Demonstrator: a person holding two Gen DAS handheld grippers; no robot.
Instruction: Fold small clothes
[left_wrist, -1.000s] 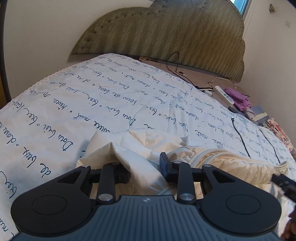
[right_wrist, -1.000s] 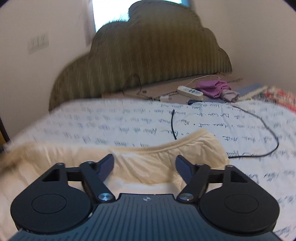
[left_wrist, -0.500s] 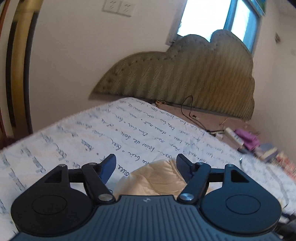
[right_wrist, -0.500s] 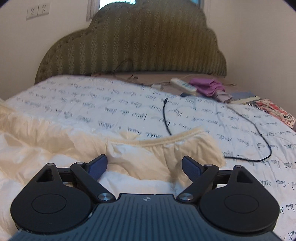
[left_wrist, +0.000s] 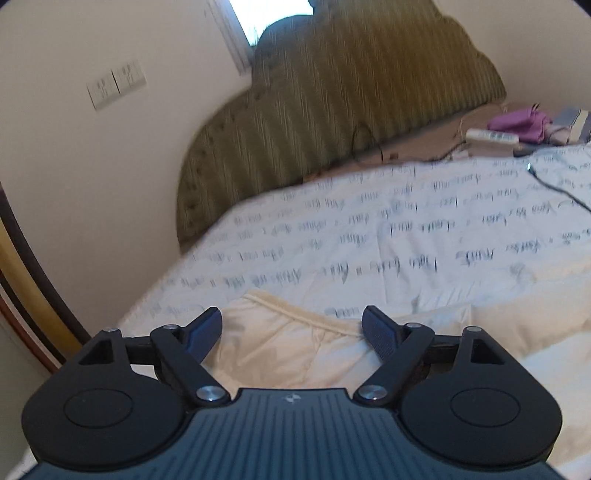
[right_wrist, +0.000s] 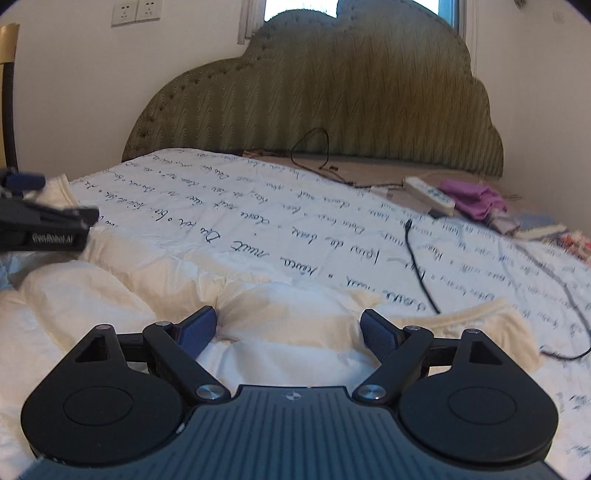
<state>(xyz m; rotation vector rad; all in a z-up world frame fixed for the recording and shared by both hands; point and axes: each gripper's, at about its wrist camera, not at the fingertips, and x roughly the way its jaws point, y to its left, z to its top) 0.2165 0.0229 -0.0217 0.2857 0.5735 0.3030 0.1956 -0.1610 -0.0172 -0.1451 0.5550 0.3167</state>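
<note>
Cream garment (right_wrist: 280, 343) lies rumpled on bed (right_wrist: 258, 221); left tool (left_wrist: 291, 328) and right tool (right_wrist: 288, 328) both spread, pinching nothing. Risk: closing on bunched layers likely grabs bed cover too, and nearby black cable (right_wrist: 421, 273) may snag.

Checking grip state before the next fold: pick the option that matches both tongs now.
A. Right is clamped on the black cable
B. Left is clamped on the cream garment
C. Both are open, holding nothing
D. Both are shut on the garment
C: the left tongs and right tongs both stand spread wide, with the cream garment lying loose on the bedspread beyond them.
</note>
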